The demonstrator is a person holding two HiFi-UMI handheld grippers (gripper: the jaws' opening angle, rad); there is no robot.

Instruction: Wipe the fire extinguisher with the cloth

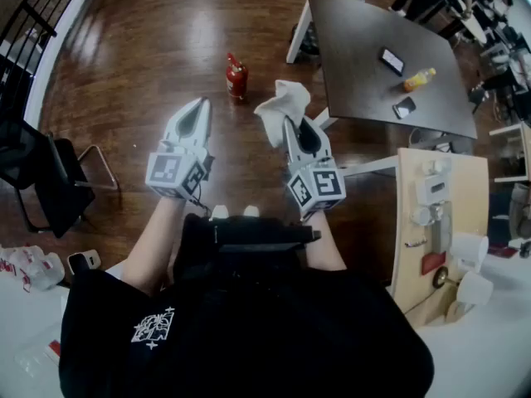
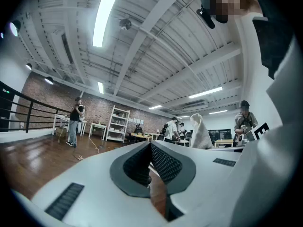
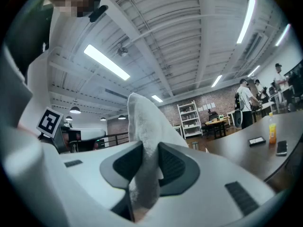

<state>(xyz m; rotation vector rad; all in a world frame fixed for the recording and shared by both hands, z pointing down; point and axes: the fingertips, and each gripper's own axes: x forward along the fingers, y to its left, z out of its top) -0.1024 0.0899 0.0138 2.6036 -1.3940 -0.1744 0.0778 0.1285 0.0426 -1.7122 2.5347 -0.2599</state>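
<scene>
A small red fire extinguisher [image 1: 236, 76] stands upright on the wooden floor ahead of me. My right gripper [image 1: 289, 123] is shut on a white cloth [image 1: 280, 106], which bunches up above the jaws; in the right gripper view the cloth [image 3: 144, 141] rises between the dark pads. My left gripper [image 1: 200, 106] is shut with nothing in it; in the left gripper view its pads [image 2: 161, 162] meet at the tip. Both grippers are held up near my chest, short of the extinguisher, which lies between and beyond them.
A dark table [image 1: 382, 56] stands at the right with a phone [image 1: 392, 60], an orange bottle [image 1: 419, 80] and another phone [image 1: 405, 108]. A black chair [image 1: 46, 181] stands left. A wooden board [image 1: 431, 222] with fittings is at right. People stand in the far room.
</scene>
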